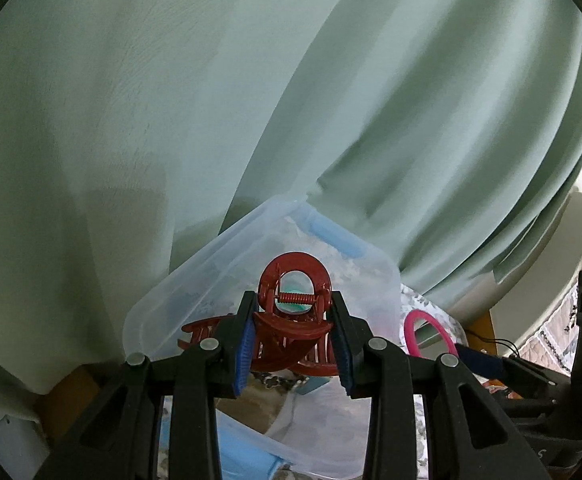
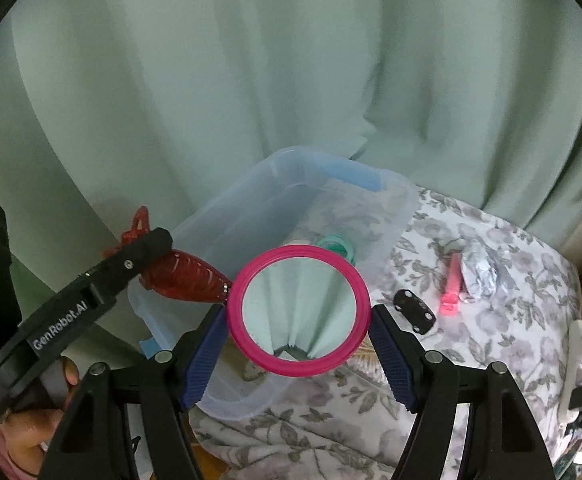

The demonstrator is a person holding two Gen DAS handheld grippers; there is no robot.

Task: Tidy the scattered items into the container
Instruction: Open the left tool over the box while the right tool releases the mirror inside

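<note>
Red plastic hair claw (image 1: 291, 320) clamped between the blue pads of the left gripper (image 1: 293, 350), hinge and spring facing forward, teeth pointing back toward the camera. Hanging over the near edge of the clear plastic container (image 2: 387, 236), not yet down inside it. Over on the right wrist view: pink-rimmed round mirror (image 2: 298, 311) pinched across its rim by the right gripper (image 2: 298, 354), fingers (image 2: 207, 360) spread wide but pressing on both sides of the ring, mirror face tilted up and reflecting the green curtain (image 2: 251, 80). Also poised over the near part of the bin. Already lying in the bottom: a teal ring-shaped thing (image 2: 335, 245).

Both loads close together at the same opening, so worth staggering. Best judged order: claw first, carried further past the wall toward the middle, lowered until clear of the rim, then let go. Mirror second, lowered flat and low before release to avoid a hard drop on the glass. Keep the two grippers from knocking; claw tips and mirror rim look nearly touching in the right view.

Left on the floral cloth (image 2: 491, 320) beside the container: a small black toy car (image 2: 414, 306), a pink clip (image 2: 451, 286), a crumpled foil lump (image 2: 478, 269). Task looks roughly midway, by that count.
</note>
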